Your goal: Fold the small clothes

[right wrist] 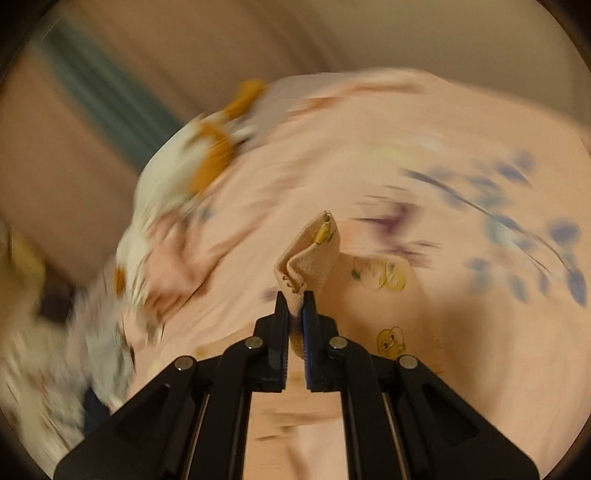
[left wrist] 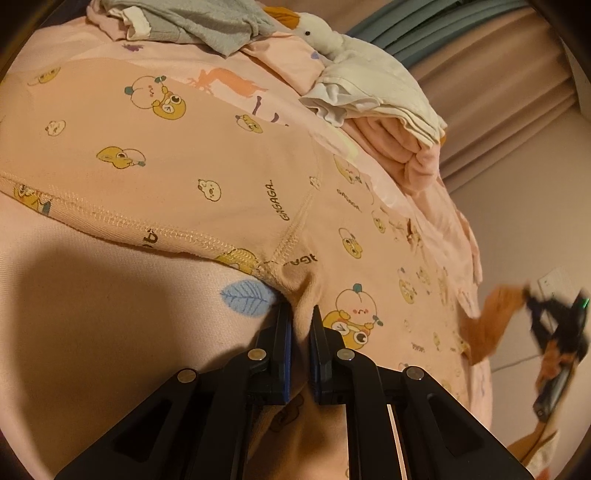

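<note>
A small pink garment (left wrist: 229,177) printed with yellow cartoon animals lies spread on the pink bedsheet (left wrist: 92,314). My left gripper (left wrist: 301,314) is shut on a pinch of its stitched hem corner, low on the sheet. My right gripper (right wrist: 295,299) is shut on another corner of the same garment (right wrist: 314,254), whose fold stands up above the jaws. The right wrist view is blurred by motion. The right gripper also shows in the left wrist view (left wrist: 554,321) at the far right, holding cloth up off the bed.
A pile of folded white and pink clothes (left wrist: 384,110) with a white plush goose (left wrist: 325,29) lies at the back right. Grey and pink clothes (left wrist: 177,22) are heaped at the back. Curtains (left wrist: 498,74) hang behind. The bed's edge runs down the right.
</note>
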### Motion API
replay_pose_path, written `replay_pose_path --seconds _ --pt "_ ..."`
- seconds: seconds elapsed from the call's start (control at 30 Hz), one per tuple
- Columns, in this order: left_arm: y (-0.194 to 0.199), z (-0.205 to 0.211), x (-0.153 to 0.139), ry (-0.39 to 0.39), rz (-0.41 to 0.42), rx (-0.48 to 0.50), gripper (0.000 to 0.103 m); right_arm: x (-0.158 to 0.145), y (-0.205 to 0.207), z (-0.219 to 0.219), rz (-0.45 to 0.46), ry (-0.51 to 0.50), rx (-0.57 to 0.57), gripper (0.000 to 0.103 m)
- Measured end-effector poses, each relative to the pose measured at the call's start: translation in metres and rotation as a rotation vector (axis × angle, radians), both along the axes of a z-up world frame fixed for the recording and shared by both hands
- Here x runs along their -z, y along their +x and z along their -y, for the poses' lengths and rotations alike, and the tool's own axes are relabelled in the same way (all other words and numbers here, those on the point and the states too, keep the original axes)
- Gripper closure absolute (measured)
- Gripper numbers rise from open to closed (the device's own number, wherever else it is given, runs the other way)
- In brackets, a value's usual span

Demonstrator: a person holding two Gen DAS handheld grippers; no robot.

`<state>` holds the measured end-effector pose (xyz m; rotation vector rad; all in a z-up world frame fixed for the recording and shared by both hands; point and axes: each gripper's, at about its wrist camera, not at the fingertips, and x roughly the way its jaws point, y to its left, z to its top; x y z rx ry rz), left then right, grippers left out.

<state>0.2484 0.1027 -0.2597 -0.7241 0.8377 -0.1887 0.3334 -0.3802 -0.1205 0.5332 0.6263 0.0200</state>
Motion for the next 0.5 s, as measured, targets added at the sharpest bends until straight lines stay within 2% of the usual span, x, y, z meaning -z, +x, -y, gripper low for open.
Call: replay_pose_path --seconds 0.1,0.2,0.23,0.3,0.37,0.47,0.5 --pt "0.0 0.003 -0.001 0.01 0.006 0.001 0.09 -0.016 0.015 -0.109 0.028 -0.051 -0.211 0.096" --pt "0.0 0.001 0.0 -0.008 0.009 0.002 0.09 -0.003 0.023 -0.222 -0.005 -0.041 -0.447 0.096" --pt "0.001 0.0 0.001 -0.021 0.011 0.002 0.09 0.006 0.022 -0.258 -0.024 -0.076 -0.512 0.094" --pt "0.001 -0.002 0.003 -0.046 0.015 0.002 0.09 0.029 0.022 -0.319 -0.057 -0.216 -0.598 0.09" --pt "0.001 -0.003 0.003 -0.059 0.019 0.004 0.09 0.052 0.026 -0.358 -0.127 -0.344 -0.669 0.077" --pt "0.003 -0.002 0.003 -0.064 0.025 0.006 0.09 0.059 0.03 -0.354 -0.143 -0.392 -0.663 0.068" --pt "0.004 -0.002 0.002 -0.068 0.026 0.008 0.09 0.055 0.03 -0.348 -0.129 -0.399 -0.653 0.061"
